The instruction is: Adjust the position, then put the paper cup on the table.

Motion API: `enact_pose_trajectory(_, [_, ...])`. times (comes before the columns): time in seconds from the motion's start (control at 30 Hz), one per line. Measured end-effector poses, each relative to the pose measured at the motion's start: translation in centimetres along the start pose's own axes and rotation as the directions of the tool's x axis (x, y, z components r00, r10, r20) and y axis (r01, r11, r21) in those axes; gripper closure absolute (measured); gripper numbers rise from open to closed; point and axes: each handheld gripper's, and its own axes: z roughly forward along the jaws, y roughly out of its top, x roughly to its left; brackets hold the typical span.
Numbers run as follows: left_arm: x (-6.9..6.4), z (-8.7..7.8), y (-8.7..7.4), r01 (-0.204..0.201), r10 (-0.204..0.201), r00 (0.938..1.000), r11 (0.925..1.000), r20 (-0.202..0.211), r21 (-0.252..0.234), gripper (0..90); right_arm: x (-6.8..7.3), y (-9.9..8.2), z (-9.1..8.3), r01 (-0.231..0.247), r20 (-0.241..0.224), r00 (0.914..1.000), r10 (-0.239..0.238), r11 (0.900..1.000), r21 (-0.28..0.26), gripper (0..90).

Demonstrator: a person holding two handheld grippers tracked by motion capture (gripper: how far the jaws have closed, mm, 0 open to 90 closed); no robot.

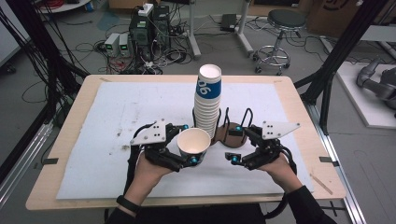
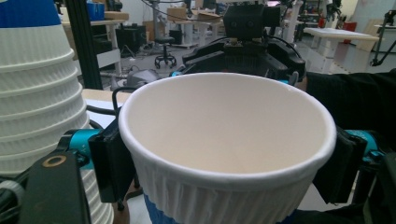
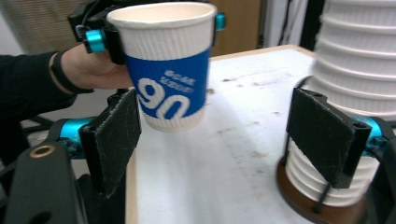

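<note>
Already one paper cup point(image 1: 193, 145) is off the stack point(image 1: 208, 101), pinched just under its rim by the left gripper point(image 1: 186, 144) and held clear of the table point(image 1: 88, 93). Beside it, the right gripper point(image 1: 234, 142) stands spread and empty, near the stack's wooden holder point(image 1: 235, 137). Placing this cup somewhere looks still undone.

Around my table

A stool point(image 1: 283, 22) stands on the floor beyond the table's point(image 1: 299, 107) far edge, right of the computers point(image 1: 149, 28) amid tangled cables point(image 1: 88, 46). A white mat point(image 1: 116, 112), stained in places, covers my tabletop.
</note>
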Motion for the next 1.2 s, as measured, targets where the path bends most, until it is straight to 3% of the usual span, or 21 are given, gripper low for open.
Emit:
enact_pose_trajectory(0.27, [0.3, -0.5, 0.0, -0.009, 0.009, 1.0000, 0.9999, -0.004, 0.008, 21.5, -0.9, 0.0, -1.3, -0.027, 0.055, 0.9981, 0.029, 0.9988, -0.040, 18.2])
enact_pose_trajectory(0.57, [0.3, -0.9, 0.1, -0.006, 0.005, 0.9999, 1.0000, -0.014, -0.007, 21.4, -1.0, 0.2, -1.6, -0.032, 0.059, 0.9976, 0.035, 0.9982, -0.050, 18.3])
enact_pose_trajectory(1.2, [0.3, 0.1, 0.4, -0.011, 0.011, 0.9998, 0.9999, 0.015, 0.001, 21.4, -0.8, 0.1, -3.1, -0.001, 0.115, 0.9933, 0.009, 0.9973, -0.073, 18.3])
